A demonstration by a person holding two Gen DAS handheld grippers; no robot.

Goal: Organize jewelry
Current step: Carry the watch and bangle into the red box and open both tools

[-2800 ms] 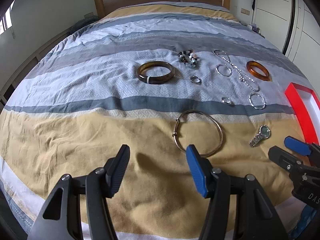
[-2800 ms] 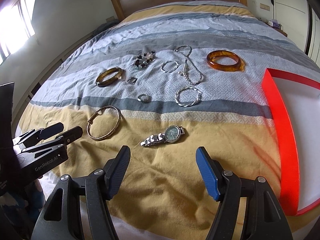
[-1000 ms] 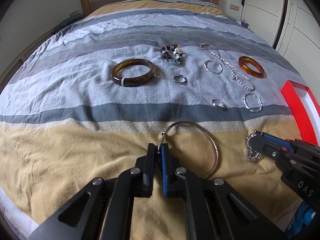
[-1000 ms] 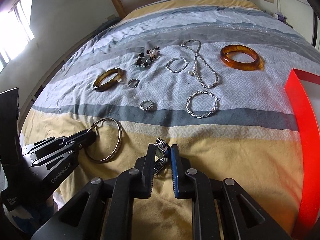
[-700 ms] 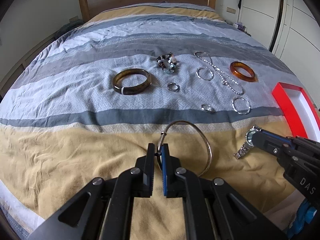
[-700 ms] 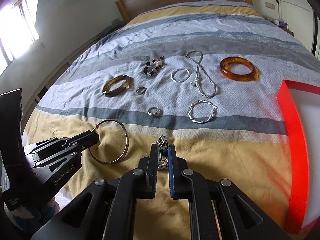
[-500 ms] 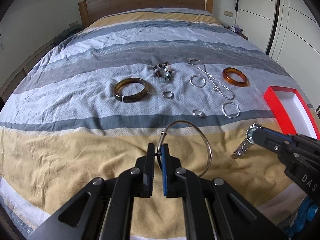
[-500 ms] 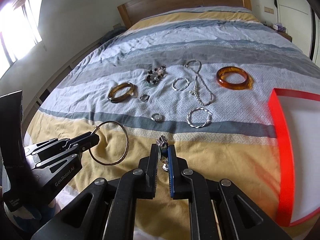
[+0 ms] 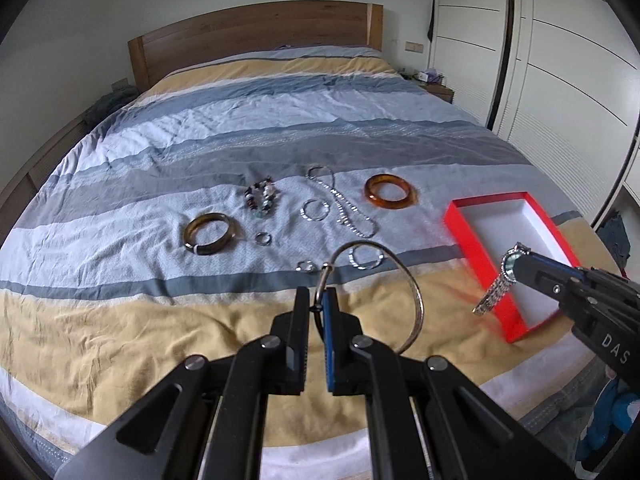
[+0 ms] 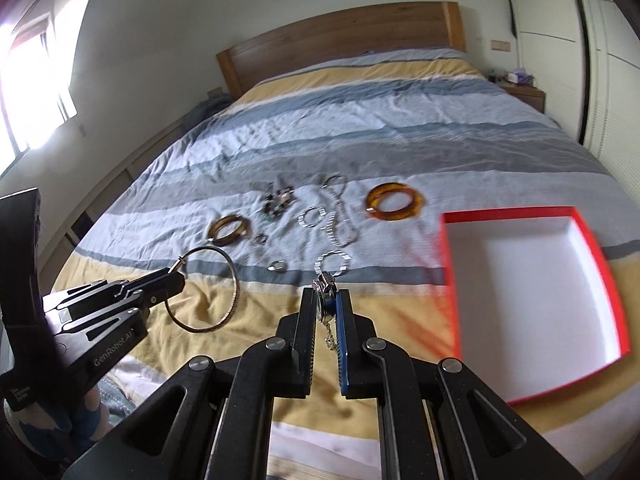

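With each claw clamped, left claw [image 9: 316,304] gripping the bangle [image 9: 408,280] and right claw [image 10: 325,308] the watch [image 10: 323,289], you've lifted both clear to reach the red box [image 10: 600,264].

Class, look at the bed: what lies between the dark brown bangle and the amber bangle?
Left wrist view: between the dark brown bangle and amber bangle lie a beaded bracelet, a small silver hoop and a silver chain necklace.

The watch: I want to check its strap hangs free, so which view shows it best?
The left wrist view: the watch hangs side-on from the right gripper. In the right wrist view its own fingers hide most of it.
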